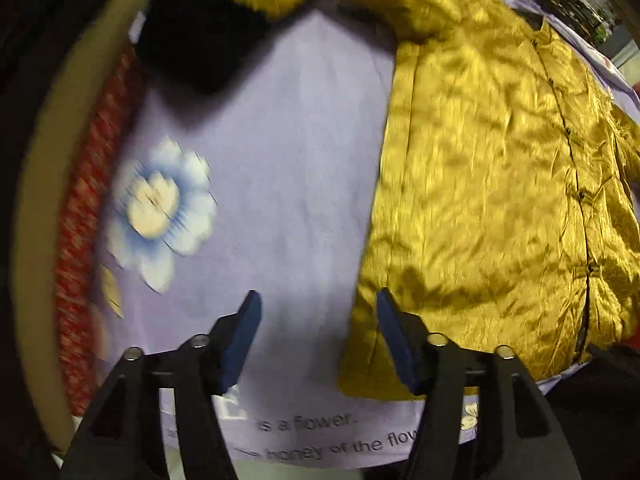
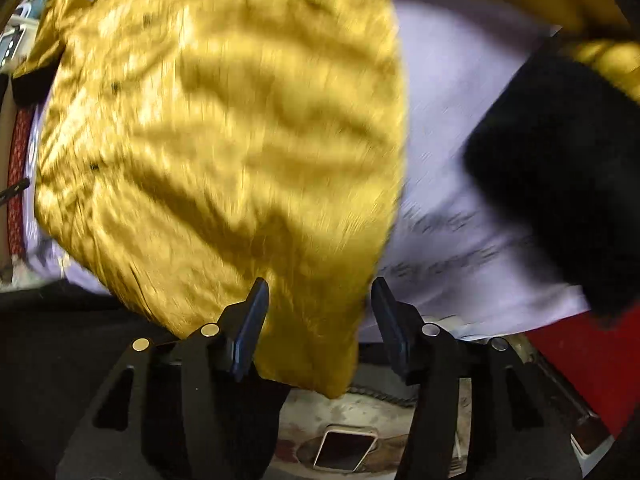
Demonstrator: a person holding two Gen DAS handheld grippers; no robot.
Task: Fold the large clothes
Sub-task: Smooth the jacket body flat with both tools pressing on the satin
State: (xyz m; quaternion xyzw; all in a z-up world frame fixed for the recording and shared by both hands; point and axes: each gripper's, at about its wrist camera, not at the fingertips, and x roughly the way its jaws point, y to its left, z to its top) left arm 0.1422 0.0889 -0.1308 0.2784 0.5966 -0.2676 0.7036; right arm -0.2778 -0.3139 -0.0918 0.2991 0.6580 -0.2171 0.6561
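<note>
A shiny gold jacket [image 1: 492, 184] with a dark button line lies spread on a lilac sheet [image 1: 280, 152]. Its sleeve runs along the top and ends in a black furry cuff [image 1: 200, 48]. My left gripper [image 1: 318, 308] is open and empty, over the sheet just left of the jacket's lower hem corner. In the right wrist view the jacket [image 2: 224, 140] fills the left and middle, blurred. My right gripper [image 2: 320, 296] is open above the jacket's hem corner, which hangs over the table edge. A black cuff [image 2: 560, 176] lies at the right.
The sheet carries a blue and white flower print [image 1: 160, 208] and printed text [image 1: 320, 436] near the front edge. A red patterned cloth [image 1: 84, 248] and a tan rim [image 1: 36, 240] lie at the left. The floor with a metal frame [image 2: 344, 448] shows below the table edge.
</note>
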